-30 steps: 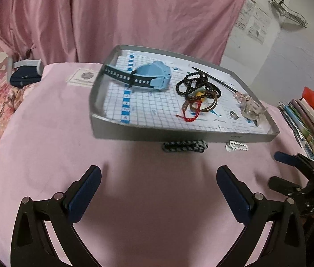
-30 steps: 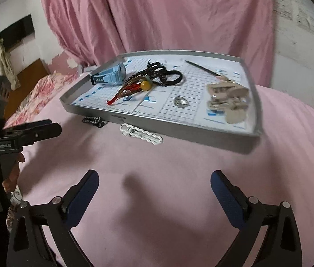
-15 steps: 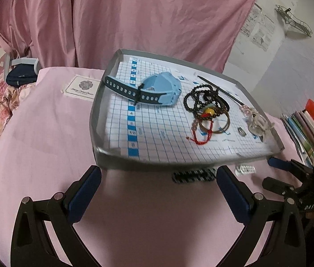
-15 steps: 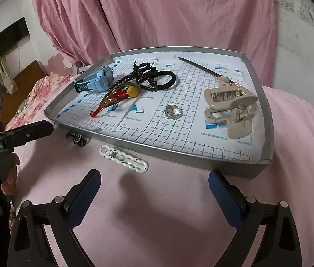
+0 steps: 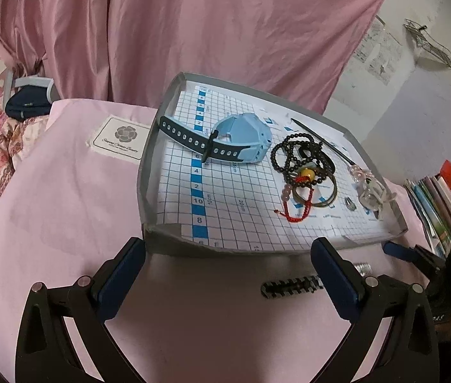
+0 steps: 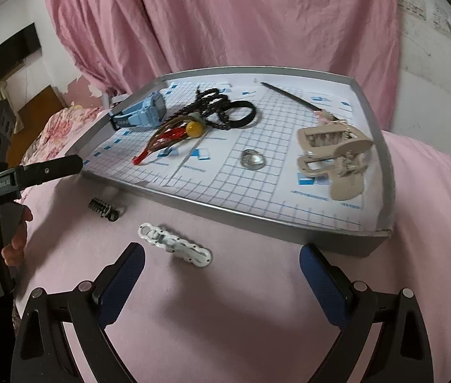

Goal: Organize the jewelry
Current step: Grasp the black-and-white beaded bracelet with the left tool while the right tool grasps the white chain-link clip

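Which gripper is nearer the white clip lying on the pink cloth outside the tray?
Right. The right gripper is open directly before the white clip; the left gripper sits further left, by the black clip.

Grey tray (image 6: pixel 289 229) holds watch (image 6: pixel 145 110) and beads (image 6: pixel 212 105); white bracelet (image 6: pixel 174 245) lies outside.

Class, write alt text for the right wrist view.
A grey tray on a pink cloth holds a blue watch, dark beads, a ring and a beige clip. The open right tool hovers near a white clip.
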